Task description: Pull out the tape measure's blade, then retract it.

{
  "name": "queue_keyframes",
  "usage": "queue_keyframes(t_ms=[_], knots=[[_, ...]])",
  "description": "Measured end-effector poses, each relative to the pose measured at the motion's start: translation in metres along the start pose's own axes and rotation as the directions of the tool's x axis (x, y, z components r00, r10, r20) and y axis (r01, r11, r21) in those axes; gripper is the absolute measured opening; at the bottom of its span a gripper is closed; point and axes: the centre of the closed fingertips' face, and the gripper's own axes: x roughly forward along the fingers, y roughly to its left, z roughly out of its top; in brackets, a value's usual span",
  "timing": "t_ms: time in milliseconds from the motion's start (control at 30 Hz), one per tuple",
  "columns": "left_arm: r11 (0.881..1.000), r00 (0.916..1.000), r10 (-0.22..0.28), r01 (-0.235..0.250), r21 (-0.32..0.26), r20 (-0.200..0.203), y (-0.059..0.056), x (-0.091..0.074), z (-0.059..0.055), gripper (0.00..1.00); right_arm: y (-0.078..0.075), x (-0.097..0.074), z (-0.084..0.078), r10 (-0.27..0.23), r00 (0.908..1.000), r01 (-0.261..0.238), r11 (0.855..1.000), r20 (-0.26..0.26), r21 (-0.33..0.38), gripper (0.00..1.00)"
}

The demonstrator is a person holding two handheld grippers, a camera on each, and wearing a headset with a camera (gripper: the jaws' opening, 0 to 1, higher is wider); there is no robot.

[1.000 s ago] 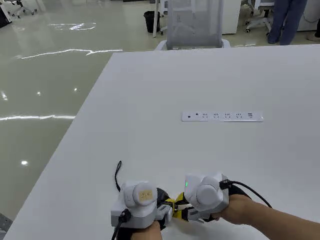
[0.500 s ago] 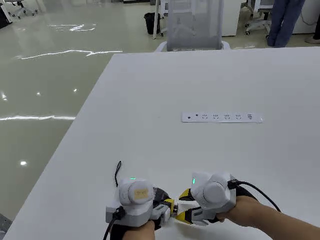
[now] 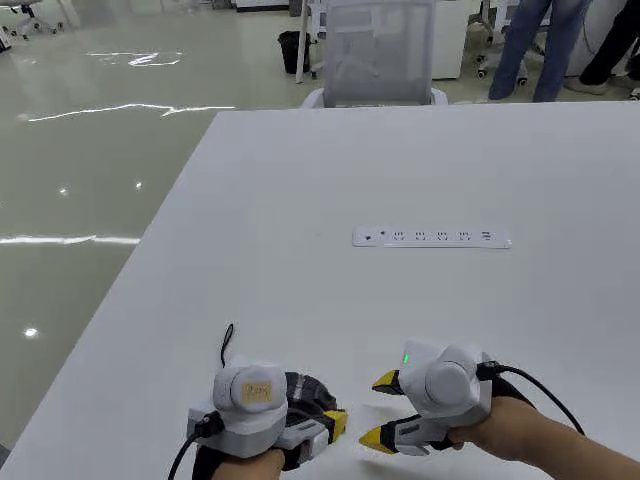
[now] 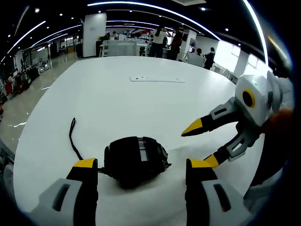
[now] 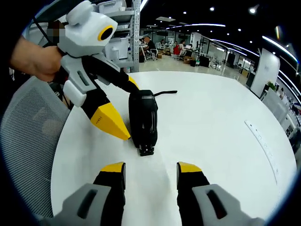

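Roughly at the near edge of the white counter [image 3: 300,200], a black tape measure [image 4: 135,160] was noted, lying btwn the jaws of the L gripper [image 4: 143,165]. Jaws were held apart, one each side of the case; contact could not be resolved. Its strap [image 4: 71,136] was trailed on the counter to the left. The R gripper [image 5: 150,167] was held just beside, jaws apart, aimed at the hook end. A power strip [image 3: 430,237] was seen well beyond.

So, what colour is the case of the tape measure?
The tape measure's case is black; the left gripper view shows it best.
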Motion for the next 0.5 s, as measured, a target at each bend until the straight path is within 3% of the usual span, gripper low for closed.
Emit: queue_keyframes(t_ms=[233, 367, 500], knots=[[0.999, 0.9988, -0.047, 0.048, 0.006, -0.015, 0.001, -0.005, -0.007, 0.79, 0.000, -0.016, -0.009, -0.025, 0.9997, 0.025, 0.999, 0.002, 0.035, 0.49], [0.995, 0.9947, -0.097, 0.098, 0.026, -0.035, -0.001, -0.010, -0.013, 0.79, -0.001, -0.026, -0.017, -0.043, 0.9991, 0.043, 0.997, 0.002, 0.066, 0.53], [0.992, 0.9924, -0.112, 0.115, 0.053, -0.051, 0.002, -0.014, -0.018, 0.81, -0.002, -0.035, -0.023, -0.064, 0.9979, 0.063, 0.993, 0.007, 0.097, 0.55]])
